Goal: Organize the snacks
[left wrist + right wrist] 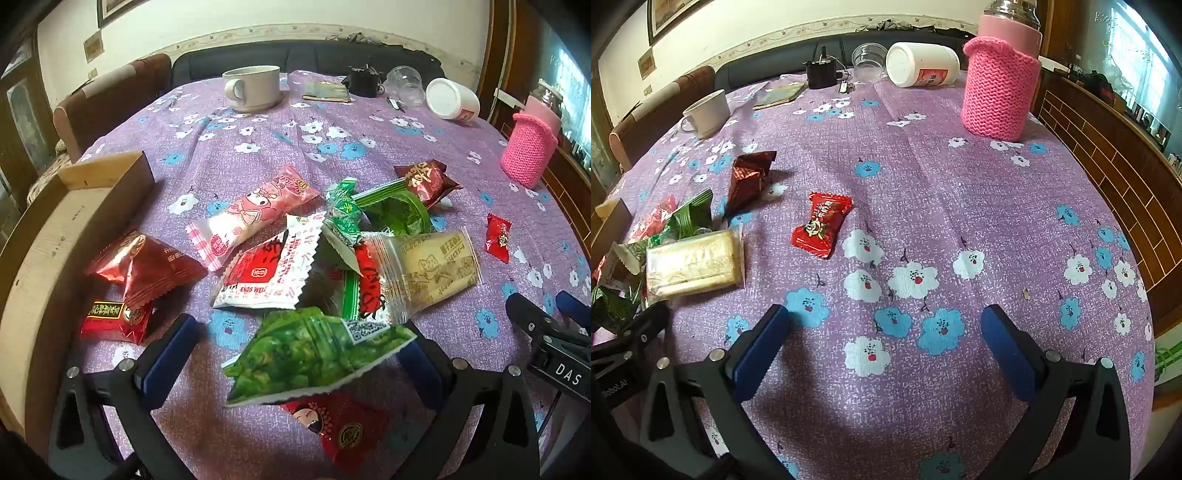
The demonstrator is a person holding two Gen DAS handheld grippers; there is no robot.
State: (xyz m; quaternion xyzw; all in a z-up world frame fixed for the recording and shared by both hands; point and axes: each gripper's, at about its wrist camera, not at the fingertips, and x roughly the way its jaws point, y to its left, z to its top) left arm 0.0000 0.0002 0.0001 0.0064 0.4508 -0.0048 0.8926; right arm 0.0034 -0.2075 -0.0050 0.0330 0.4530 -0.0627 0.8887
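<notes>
Barely begun: snack pile point(314, 258) loose on surface point(960, 221), wooden box point(74, 229) at 9 o'clock apparently unfilled. Left tongs point(299, 343) wide, straddling green pea packet point(314, 354). Right tongs point(884, 332) wide, empty; stray red candy point(822, 223) at 11 o'clock.

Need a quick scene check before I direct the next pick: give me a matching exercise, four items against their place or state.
Items:
1. green pea packet
2. small red candy
3. white bottle
4. pink knitted flask

Descriptions:
A. lying on its side at the table's far end
B. standing upright
C. between the left claw's open fingers
D. alone on the cloth, apart from the pile

Pairs: 1-C, 2-D, 3-A, 4-B
</notes>
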